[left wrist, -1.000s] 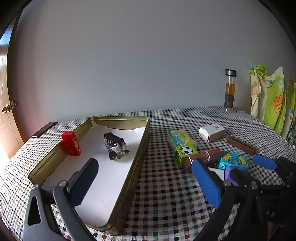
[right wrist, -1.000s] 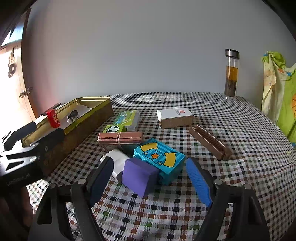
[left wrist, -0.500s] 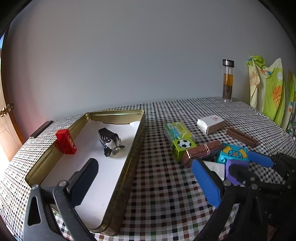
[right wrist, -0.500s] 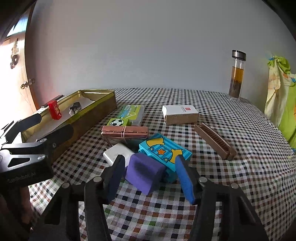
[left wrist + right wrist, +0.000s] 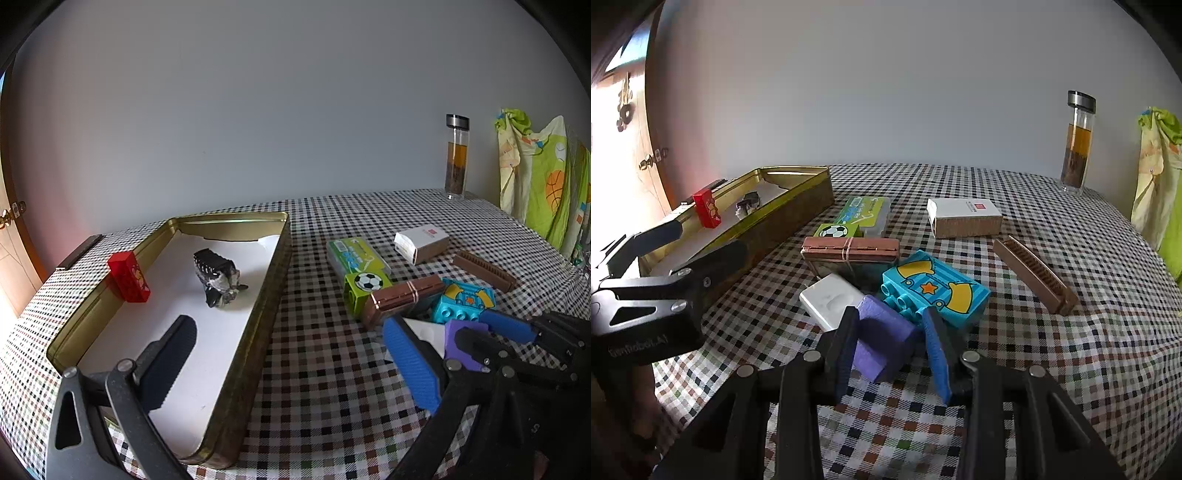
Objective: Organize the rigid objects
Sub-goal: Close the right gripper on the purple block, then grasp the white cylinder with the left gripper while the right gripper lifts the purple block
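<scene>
Your checked surface (image 5: 1071, 258) carries a gold tin (image 5: 258, 314) along its left edge, with a red block (image 5: 129, 277) leaning on the tin's left rim. Your left tongs (image 5: 295, 354) gape wide over the tin's near right corner. Your right tongs (image 5: 890, 343) have just been closing on the purple block (image 5: 882, 339) near the front edge, both pads touching it.

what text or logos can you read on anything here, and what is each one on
"GenRobot.AI", partly in shadow: on the left gripper body.
Red square logo on the white box: too small to read.
Print on the green case: blurred.
Markings on the red block: unreadable.
</scene>
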Demonstrator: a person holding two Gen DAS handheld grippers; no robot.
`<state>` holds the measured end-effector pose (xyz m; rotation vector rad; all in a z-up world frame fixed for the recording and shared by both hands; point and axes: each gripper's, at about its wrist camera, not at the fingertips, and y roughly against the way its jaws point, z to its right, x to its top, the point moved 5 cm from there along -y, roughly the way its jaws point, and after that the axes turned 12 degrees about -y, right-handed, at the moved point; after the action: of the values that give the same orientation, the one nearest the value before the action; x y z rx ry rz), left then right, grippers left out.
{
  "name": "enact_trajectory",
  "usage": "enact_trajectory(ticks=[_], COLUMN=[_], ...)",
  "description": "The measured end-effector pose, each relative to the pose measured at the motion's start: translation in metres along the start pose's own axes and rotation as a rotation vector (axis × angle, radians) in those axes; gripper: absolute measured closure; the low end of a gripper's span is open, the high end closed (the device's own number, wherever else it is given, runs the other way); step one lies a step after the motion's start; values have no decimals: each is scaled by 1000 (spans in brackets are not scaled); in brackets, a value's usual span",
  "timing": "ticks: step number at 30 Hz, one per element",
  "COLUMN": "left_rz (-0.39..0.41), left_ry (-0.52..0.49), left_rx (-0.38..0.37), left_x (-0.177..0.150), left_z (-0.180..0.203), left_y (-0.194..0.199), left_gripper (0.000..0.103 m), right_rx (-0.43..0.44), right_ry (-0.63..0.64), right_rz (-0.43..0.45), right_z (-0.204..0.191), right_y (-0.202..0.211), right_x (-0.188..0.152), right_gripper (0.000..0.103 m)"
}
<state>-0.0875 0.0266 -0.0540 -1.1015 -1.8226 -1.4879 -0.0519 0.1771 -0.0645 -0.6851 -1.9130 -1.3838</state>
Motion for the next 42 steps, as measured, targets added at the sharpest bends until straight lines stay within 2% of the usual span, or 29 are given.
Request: enact_trajectory(ticks=[6, 9, 13, 19, 21, 23, 25, 30, 31, 32, 33, 37, 42], left_rz=[-3, -5, -5, -1, 2, 6, 5, -9, -8, -6, -5, -9, 1], left_ry=[-5, -13, -17, -26, -21, -7, 7, 2, 1, 2, 2, -6, -30], left_rx=[1, 6, 9, -6, -16, -35, -60, -74, -73, -72, -71, -68, -66], left_x=[0, 1, 1, 2, 2, 2, 1, 1, 1, 1, 1, 1, 3], left_z=[1, 3, 4, 6, 5, 3, 2, 5, 5, 5, 5, 6, 11], left_y=[0, 0, 1, 2, 2, 3, 1, -2, -2, -2, -1, -2, 0], left_gripper=[1, 1, 1, 1, 1, 1, 1, 1, 1, 1, 1, 1, 1], right_rx=[-2, -4, 7, 27, 48, 76, 126, 181, 189, 193, 190, 184, 159], right_ry=[-2, 5, 1, -47, -48, -33, -8, -17, -18, -12, -1, 66, 103], right_rz=[34, 33, -27, -43, -50, -73, -113, -175, -191, -198, -200, -192, -138], right_z=[-1, -3, -2, 5, 4, 2, -2, -2, -2, -3, -4, -14, -16], right_y=[6, 5, -4, -6, -6, -7, -8, -13, -15, -16, -16, -14, -6], right_x=[0, 1, 0, 0, 0, -2, -5, -7, -7, -8, -9, -13, -12], right_gripper=[81, 83, 83, 76, 71, 46, 39, 38, 40, 47, 48, 49, 49])
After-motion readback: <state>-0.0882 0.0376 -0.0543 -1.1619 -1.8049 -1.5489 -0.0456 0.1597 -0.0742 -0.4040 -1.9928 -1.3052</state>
